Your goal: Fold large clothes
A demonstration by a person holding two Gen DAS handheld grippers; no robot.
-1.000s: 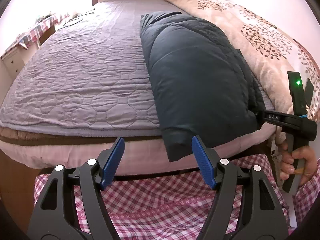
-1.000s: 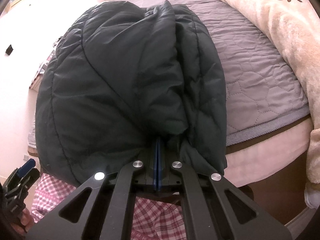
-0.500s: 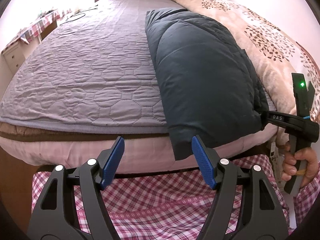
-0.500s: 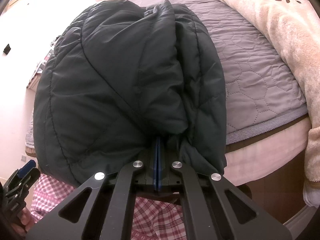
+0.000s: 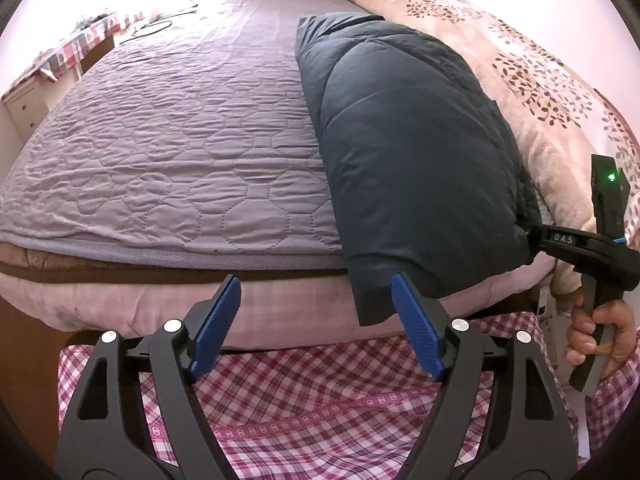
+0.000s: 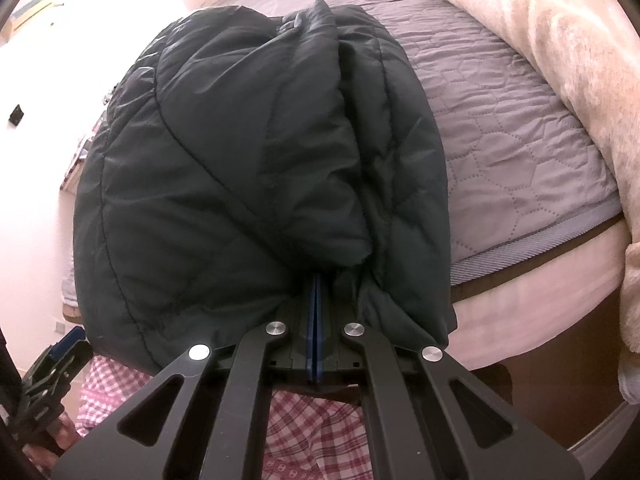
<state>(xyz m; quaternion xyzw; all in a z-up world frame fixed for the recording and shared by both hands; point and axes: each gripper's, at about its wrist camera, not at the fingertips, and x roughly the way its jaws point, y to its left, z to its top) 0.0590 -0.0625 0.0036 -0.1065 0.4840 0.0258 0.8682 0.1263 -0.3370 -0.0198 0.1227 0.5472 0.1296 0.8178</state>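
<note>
Widened just now with nothing between them, the left gripper (image 5: 316, 320) fingers sit left of the folded dark quilted jacket's (image 5: 408, 152) overhanging corner, its length running up the bed (image 5: 168, 128), while the right gripper (image 6: 315, 300) clamps its near edge

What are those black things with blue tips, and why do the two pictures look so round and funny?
They are hand-held claws, one in each of a person's hands. Each carries a round-eyed camera looking along its fingers, so you get one picture per claw. The left claw is open and holds nothing; its jaws have just been opening wider. The right claw is shut on the edge of a dark quilted jacket, folded on the bed's purple quilted cover. Beside it lies a beige leaf-patterned blanket. The person's right hand shows in the left picture.
</note>
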